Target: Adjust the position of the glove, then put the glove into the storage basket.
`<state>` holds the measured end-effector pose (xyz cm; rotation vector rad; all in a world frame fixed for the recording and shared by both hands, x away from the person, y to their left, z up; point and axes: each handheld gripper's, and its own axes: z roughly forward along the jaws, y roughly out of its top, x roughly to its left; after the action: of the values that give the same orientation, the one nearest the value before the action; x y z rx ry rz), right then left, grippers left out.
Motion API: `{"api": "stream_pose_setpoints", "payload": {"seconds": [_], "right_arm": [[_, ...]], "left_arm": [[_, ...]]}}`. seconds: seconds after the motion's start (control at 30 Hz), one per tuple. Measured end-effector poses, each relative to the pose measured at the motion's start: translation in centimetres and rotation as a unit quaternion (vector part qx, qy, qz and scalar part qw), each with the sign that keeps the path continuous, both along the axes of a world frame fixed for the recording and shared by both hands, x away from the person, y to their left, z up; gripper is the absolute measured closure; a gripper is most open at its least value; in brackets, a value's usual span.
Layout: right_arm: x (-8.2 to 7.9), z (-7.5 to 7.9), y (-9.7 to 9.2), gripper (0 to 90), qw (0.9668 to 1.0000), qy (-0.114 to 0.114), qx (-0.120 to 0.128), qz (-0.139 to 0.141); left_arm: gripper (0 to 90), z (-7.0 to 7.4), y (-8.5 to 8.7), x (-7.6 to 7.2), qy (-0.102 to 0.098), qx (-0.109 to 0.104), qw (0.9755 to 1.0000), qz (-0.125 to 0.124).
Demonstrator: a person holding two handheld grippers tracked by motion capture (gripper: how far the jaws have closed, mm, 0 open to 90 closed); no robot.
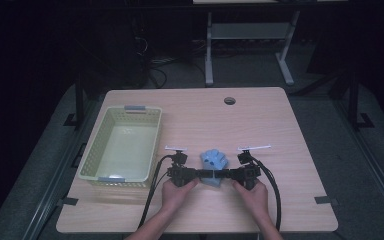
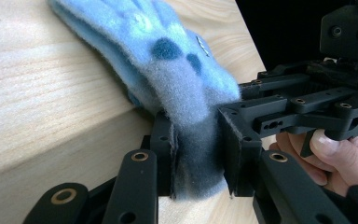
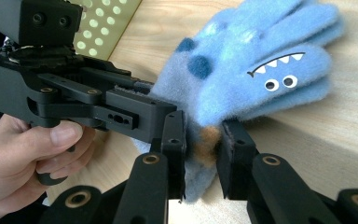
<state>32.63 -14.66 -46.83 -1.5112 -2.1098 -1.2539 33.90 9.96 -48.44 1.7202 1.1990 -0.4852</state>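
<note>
A fuzzy blue glove [image 1: 214, 161] with dark spots and a toothy monster face lies near the table's front edge, fingers pointing away from the person. My left gripper [image 1: 204, 174] comes in from the left and is shut on the glove's cuff. In the left gripper view the pads [image 2: 165, 144] squeeze the glove [image 2: 168, 65] at its cuff. My right gripper [image 1: 226, 175] comes in from the right and is shut on the same cuff, next to the left one. In the right gripper view its jaws pinch the glove [image 3: 261, 70] at an orange patch.
A pale green perforated basket [image 1: 152, 145] stands on the left of the wooden table [image 1: 260, 120], with nothing inside it; its wall [image 3: 107, 23] lies behind the left gripper. A round cable hole [image 1: 229, 100] is at the table's back. Cables trail toward the front edge.
</note>
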Motion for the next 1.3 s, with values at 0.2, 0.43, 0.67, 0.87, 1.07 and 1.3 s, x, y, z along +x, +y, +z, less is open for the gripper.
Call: {"api": "stream_pose_setpoints", "payload": {"seconds": [0.2, 0.43, 0.67, 0.87, 1.07, 1.3], "right_arm": [[-0.1, 0.4, -0.1, 74.7, 1.0000, -0.004, 0.005, 0.000], [-0.4, 1.4, -0.2, 74.6, 0.9998, -0.016, 0.009, -0.001], [-0.5, 2.0, -0.1, 74.6, 0.9997, -0.022, 0.005, 0.003], [-0.4, 2.7, 0.0, 74.6, 0.9995, -0.027, 0.014, 0.005], [-0.5, 3.5, 0.4, 74.6, 0.9993, -0.033, 0.014, 0.008], [-0.6, 4.9, 0.5, 74.7, 0.9989, -0.041, 0.019, 0.013]], "left_arm": [[68.7, 0.7, -0.1, -0.1, -0.014, 0.005, 0.9999, -0.006], [68.6, 1.7, 0.0, -0.2, -0.028, 0.001, 0.9996, -0.010], [68.5, 2.2, 0.1, -0.3, -0.031, -0.002, 0.9994, -0.013], [68.5, 2.8, 0.6, -0.4, -0.037, -0.010, 0.9992, -0.013], [68.4, 3.7, 1.0, -0.6, -0.043, -0.015, 0.9989, -0.013], [68.3, 5.0, 1.3, -0.7, -0.054, -0.019, 0.9982, -0.016]]}}
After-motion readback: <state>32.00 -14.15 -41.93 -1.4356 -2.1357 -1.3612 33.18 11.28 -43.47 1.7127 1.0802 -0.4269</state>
